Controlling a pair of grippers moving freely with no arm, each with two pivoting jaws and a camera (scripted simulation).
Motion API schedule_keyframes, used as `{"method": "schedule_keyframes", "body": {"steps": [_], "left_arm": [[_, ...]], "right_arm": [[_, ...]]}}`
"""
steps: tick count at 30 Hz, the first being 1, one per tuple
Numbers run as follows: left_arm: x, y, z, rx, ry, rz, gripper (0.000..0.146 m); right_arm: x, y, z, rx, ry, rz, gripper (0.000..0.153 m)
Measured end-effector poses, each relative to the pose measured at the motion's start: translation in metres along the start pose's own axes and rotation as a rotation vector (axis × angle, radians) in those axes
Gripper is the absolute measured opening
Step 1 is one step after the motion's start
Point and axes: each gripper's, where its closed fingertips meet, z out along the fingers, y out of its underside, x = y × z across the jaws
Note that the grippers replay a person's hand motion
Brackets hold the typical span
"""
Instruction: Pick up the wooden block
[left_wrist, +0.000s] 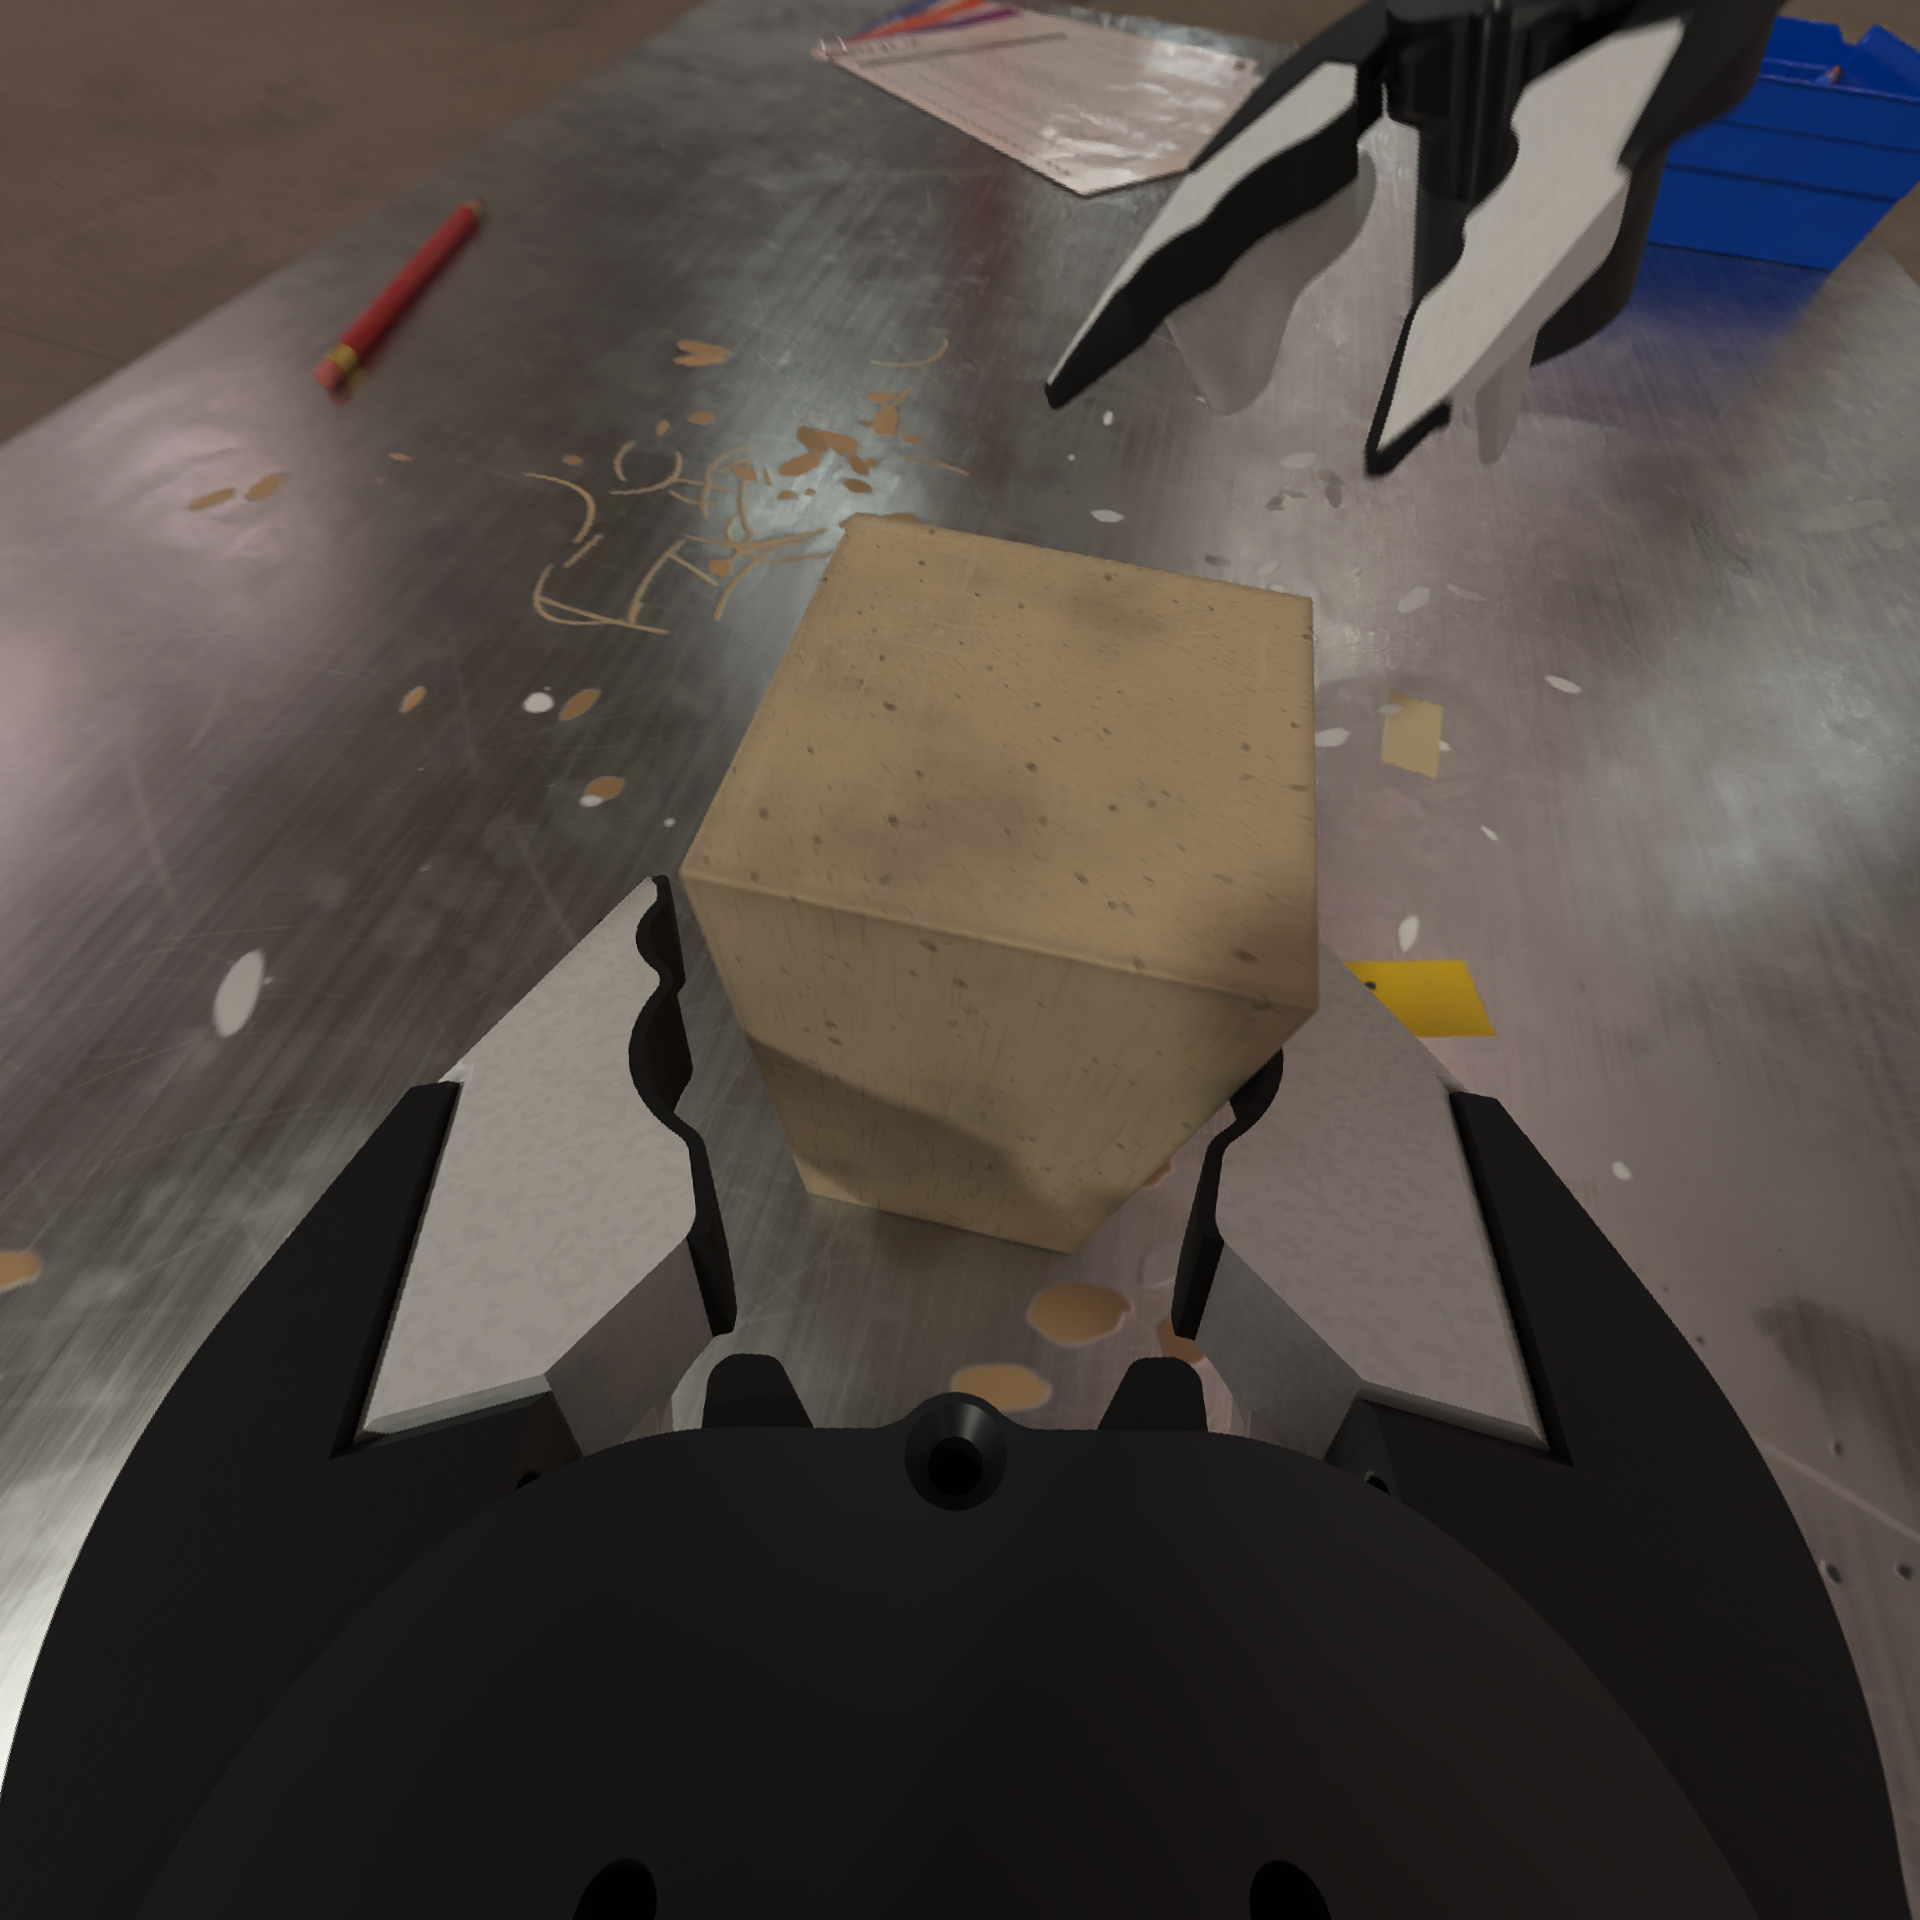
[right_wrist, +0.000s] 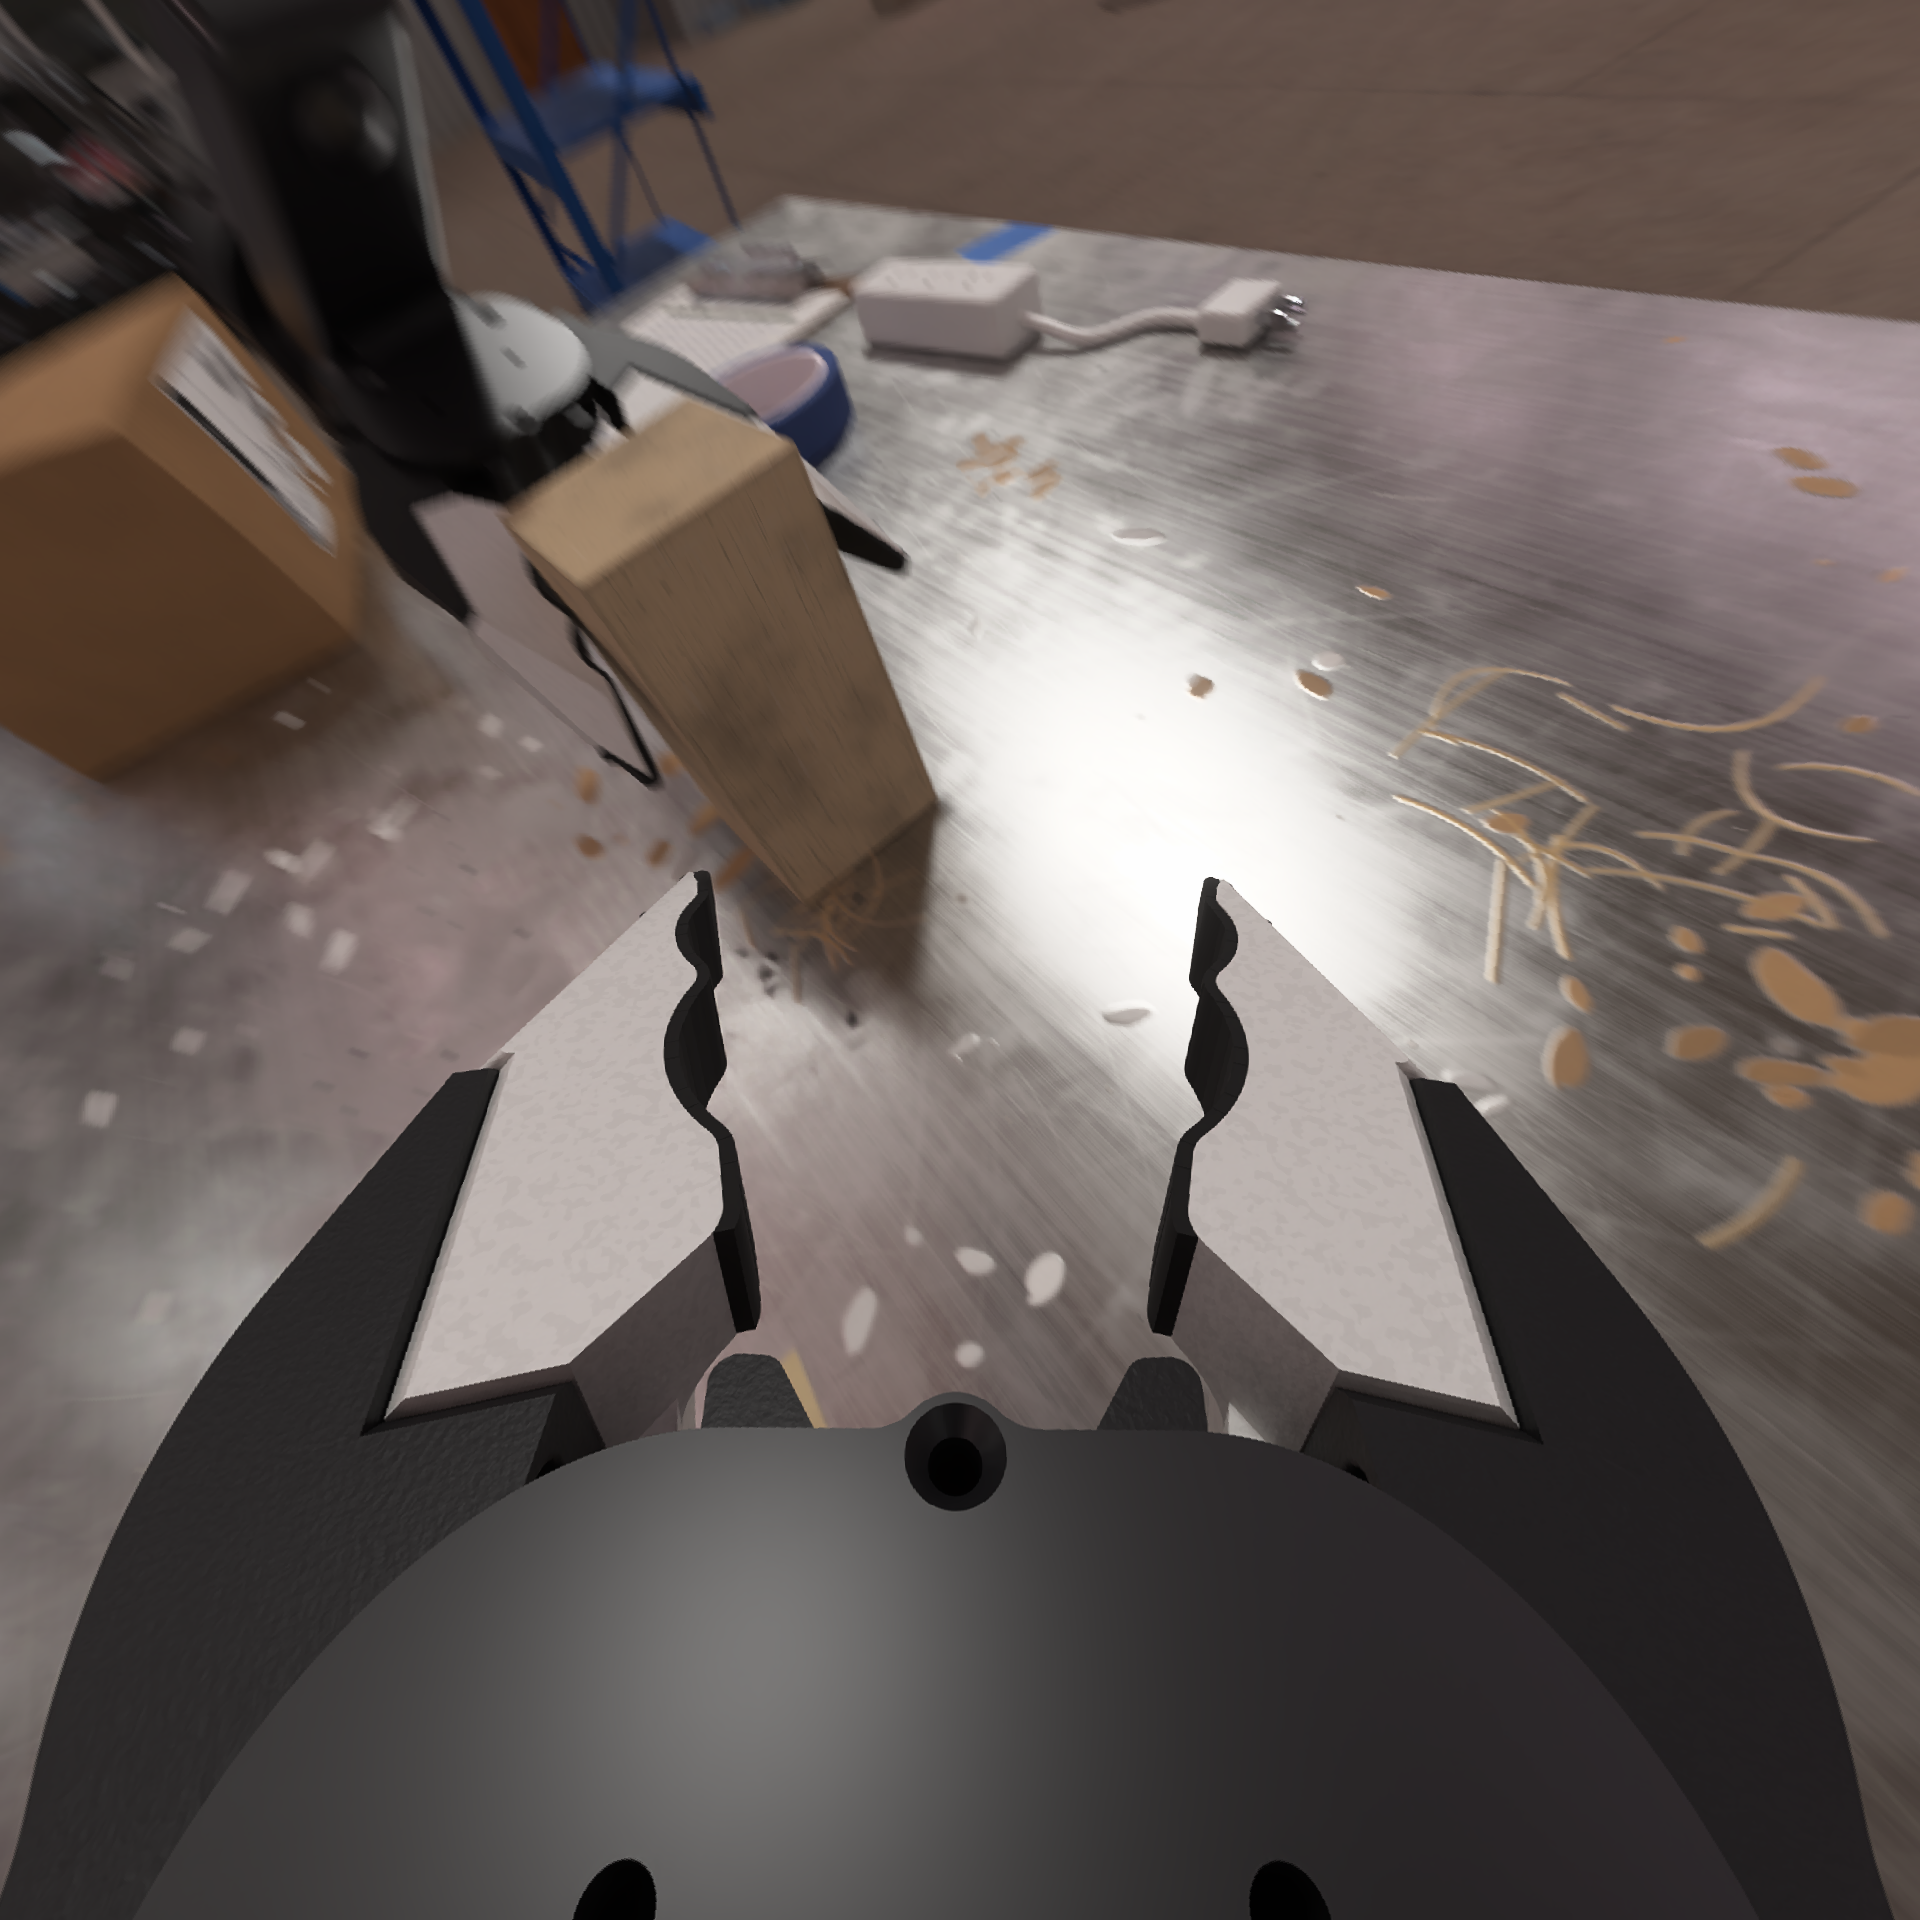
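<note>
On the scratched metal bench (left_wrist: 312, 831), littered with wood shavings, the wooden block (left_wrist: 997, 883) stands upright near the middle, cardboard box (right_wrist: 156, 540) behind it in the right wrist view. Left tool (left_wrist: 977, 997) straddles the block, jaws spread wide; left finger just beside its side face, right one partly hidden, contact unclear, nothing gripped. Right tool (right_wrist: 956, 904) hangs well apart, wide open, empty. Step looks like pre-grasp, lift not begun. Next move likely calls for closing squarely on opposite faces, then raising straight. Red pencil (left_wrist: 400, 296) lies far off.
</note>
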Motion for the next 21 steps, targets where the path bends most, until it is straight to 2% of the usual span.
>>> {"method": "schedule_keyframes", "body": {"steps": [2,3,5,8,10,16,21], "left_arm": [[0.0,-0.001,0.007,-0.026,0.035,-0.017,0.106],[0.0,-0.001,0.008,-0.028,0.045,-0.023,0.106],[0.002,0.0,0.007,0.0,0.062,-0.02,0.105],[0.008,0.004,0.004,0.028,0.118,0.004,0.101],[0.011,0.003,0.005,0.04,0.146,0.017,0.1],[-0.001,-0.003,0.005,0.051,0.156,0.044,0.101],[-0.007,-0.002,0.003,0.055,0.166,0.036,0.102]], "right_arm": [[-0.006,-0.012,-0.003,0.044,-0.053,0.047,0.091],[-0.015,-0.015,-0.007,0.073,-0.036,0.01,0.087],[-0.036,-0.003,-0.012,0.073,0.025,-0.148,0.083],[-0.051,0.035,-0.005,-0.136,0.174,-0.387,0.089],[-0.065,0.039,0.006,-0.151,0.182,-0.481,0.089],[-0.095,0.046,0.043,-0.183,0.209,-0.514,0.083],[-0.089,0.058,0.069,-0.356,0.315,-0.626,0.104]]}}
